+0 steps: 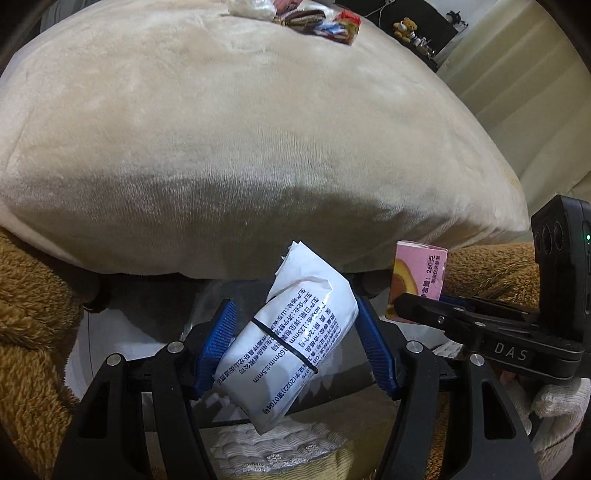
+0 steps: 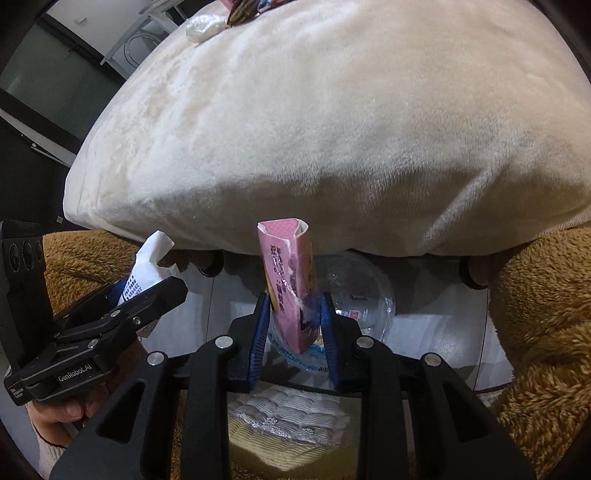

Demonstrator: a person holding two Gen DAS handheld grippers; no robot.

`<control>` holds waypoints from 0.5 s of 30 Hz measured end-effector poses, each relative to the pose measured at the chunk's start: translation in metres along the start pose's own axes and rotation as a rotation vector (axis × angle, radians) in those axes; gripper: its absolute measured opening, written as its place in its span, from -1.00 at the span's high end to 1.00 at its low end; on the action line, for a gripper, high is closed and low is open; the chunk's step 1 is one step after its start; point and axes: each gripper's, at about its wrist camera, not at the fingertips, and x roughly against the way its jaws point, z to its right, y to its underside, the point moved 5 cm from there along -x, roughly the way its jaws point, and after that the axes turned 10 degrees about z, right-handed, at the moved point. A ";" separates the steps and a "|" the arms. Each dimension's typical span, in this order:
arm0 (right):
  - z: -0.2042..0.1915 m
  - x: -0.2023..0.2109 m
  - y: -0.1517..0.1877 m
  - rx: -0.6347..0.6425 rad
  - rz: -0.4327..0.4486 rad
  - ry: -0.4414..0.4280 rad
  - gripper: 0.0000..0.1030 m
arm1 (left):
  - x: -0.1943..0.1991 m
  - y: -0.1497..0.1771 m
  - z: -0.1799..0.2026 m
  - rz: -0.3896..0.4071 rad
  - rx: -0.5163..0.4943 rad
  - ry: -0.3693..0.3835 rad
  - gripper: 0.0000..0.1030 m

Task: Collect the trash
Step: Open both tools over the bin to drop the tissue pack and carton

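Observation:
My left gripper (image 1: 295,343) is shut on a white paper packet (image 1: 291,347) with blue print and a black band, held tilted in front of a cream cushion (image 1: 240,129). My right gripper (image 2: 293,328) is shut on a pink carton (image 2: 291,284), held upright; the carton also shows in the left wrist view (image 1: 417,284), as does the packet in the right wrist view (image 2: 147,269). The two grippers are side by side, close together. More trash (image 1: 314,18), several wrappers and a small box, lies on the cushion's far edge.
A clear plastic container (image 2: 358,295) sits on the pale floor below and behind the carton. Brown fuzzy fabric (image 2: 543,314) lies on both sides. A quilted white and yellow cloth (image 2: 288,421) is beneath the grippers. A dark desk with a teddy bear (image 1: 406,27) stands far right.

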 end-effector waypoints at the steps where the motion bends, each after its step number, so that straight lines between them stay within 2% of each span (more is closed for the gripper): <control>1: 0.001 -0.004 0.002 -0.003 -0.015 0.003 0.44 | -0.005 0.004 -0.001 -0.020 -0.001 -0.008 -0.26; 8: 0.008 -0.022 0.012 -0.034 -0.087 0.023 0.44 | -0.033 0.025 -0.007 -0.141 -0.004 -0.051 -0.26; 11: 0.003 -0.030 0.011 -0.040 -0.100 0.018 0.41 | -0.041 0.031 -0.006 -0.187 -0.001 -0.043 -0.30; 12: 0.004 -0.030 0.007 -0.045 -0.092 0.016 0.37 | -0.042 0.033 -0.006 -0.201 0.001 -0.039 -0.31; 13: 0.003 -0.029 0.006 -0.046 -0.083 0.024 0.20 | -0.044 0.034 -0.006 -0.206 -0.002 -0.051 -0.36; 15: 0.005 -0.029 0.005 -0.057 -0.070 0.034 0.16 | -0.043 0.034 -0.008 -0.199 0.010 -0.073 -0.52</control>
